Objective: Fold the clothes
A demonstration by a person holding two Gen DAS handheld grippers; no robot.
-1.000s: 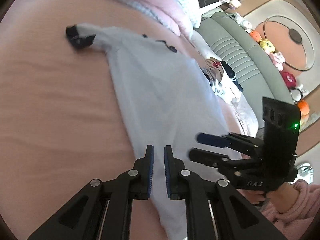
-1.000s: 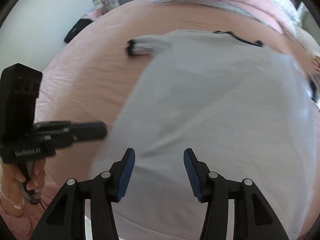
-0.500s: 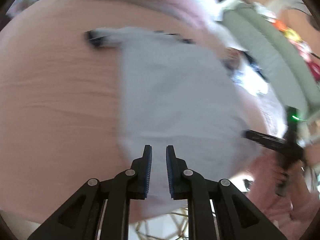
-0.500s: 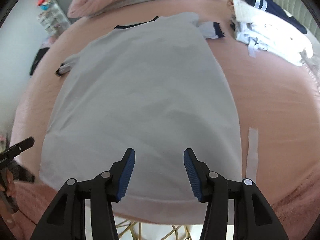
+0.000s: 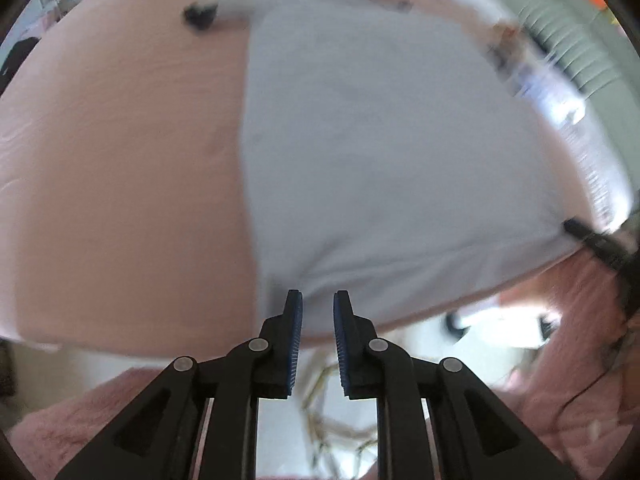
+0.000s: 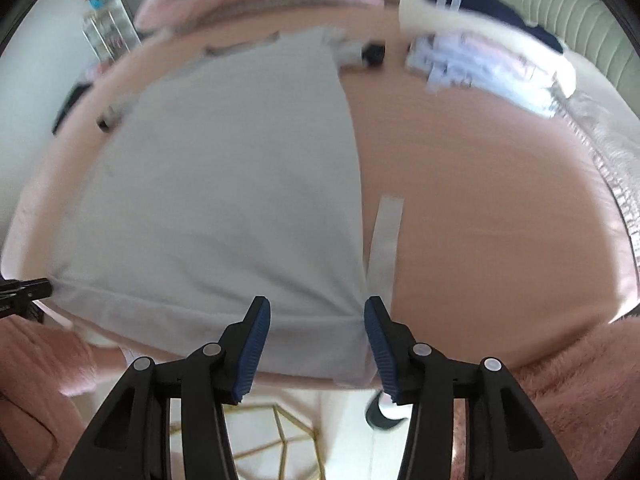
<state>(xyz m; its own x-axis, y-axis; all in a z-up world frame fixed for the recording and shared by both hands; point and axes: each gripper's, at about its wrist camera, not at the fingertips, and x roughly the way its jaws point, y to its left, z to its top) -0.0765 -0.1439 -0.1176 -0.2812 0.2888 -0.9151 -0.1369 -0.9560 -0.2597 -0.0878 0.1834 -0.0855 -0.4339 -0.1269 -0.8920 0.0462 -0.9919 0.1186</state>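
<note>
1. Left wrist view: the left gripper [image 5: 317, 312] sits at the near hem of the pale grey T-shirt [image 5: 380, 152], close to its left corner. A second ago it was further up over the shirt body; it has pulled back to the bed edge [image 5: 120, 336]. Jaws a narrow slot apart, nothing pinched. The shirt lies flat on the pink bedsheet [image 5: 120, 160], one dark-cuffed sleeve [image 5: 200, 16] spread at the far left. The frame is blurred.

2. Right wrist view: the right gripper [image 6: 317, 316] has swung across from the left side to the shirt's right hem corner [image 6: 352, 320]. Jaws stand half open, straddling the cloth, pads not pressing. The left gripper's tip [image 6: 28, 288] shows at the opposite corner. A heap of other clothes [image 6: 480, 60] waits at the far right.

3. Judgement: both tools now bracket the hem, so the fold is set up but not begun.
</note>
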